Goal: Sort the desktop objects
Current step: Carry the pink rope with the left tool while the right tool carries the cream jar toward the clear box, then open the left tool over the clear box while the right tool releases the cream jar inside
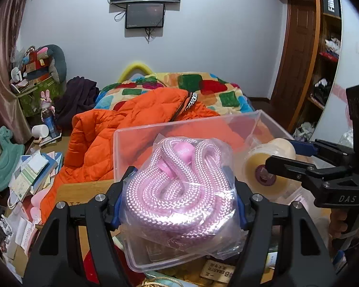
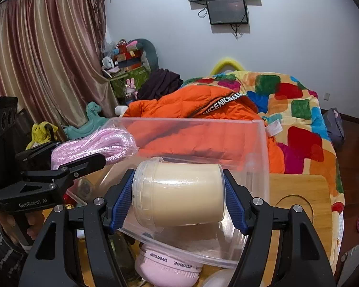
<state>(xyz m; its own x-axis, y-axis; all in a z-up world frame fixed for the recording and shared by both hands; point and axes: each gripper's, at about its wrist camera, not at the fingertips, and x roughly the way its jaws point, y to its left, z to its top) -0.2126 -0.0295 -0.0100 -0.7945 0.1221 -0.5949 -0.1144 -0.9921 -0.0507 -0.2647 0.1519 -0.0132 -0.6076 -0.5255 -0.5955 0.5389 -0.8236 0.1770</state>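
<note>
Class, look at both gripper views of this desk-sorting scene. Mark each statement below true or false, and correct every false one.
1. The left gripper grips a bagged pink rope. True.
2. The right gripper is open and holds nothing. False: it is shut on a roll of tape.
3. Both items are held over or at a clear plastic box. True.
4. The jacket on the bed is blue. False: it is orange.
5. The roll of tape shows in the left wrist view too. True.
</note>
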